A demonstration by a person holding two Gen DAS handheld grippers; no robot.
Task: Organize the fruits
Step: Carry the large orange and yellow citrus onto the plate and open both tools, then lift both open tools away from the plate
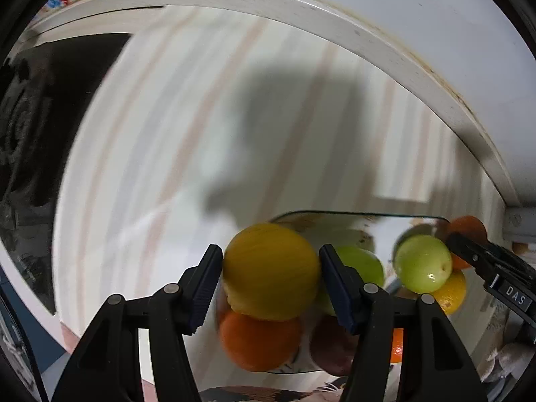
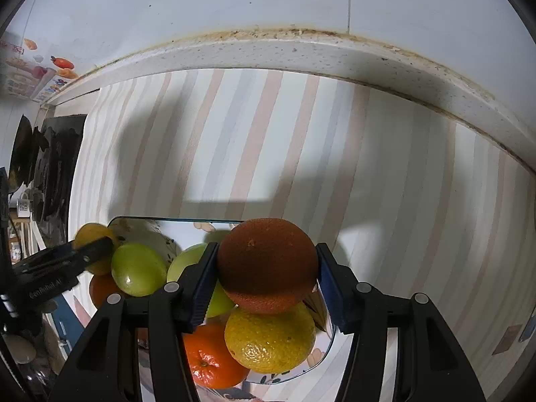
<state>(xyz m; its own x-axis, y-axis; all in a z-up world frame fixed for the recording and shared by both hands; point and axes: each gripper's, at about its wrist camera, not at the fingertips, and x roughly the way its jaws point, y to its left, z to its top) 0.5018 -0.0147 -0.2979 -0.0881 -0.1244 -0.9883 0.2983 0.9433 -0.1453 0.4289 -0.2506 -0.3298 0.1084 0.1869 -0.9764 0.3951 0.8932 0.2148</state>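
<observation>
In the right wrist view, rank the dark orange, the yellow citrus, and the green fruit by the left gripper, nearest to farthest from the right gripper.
1. Dark orange: held in the right gripper.
2. Yellow citrus: just beneath it, in the dish.
3. Green fruit: far left, by the left gripper.

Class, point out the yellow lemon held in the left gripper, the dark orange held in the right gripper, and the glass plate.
Round yellow lemon (image 1: 270, 271), left wrist view, front face.
Dark orange (image 2: 267, 264), right wrist view, centre.
Clear glass plate (image 2: 160, 218), right wrist view, far rim.
</observation>
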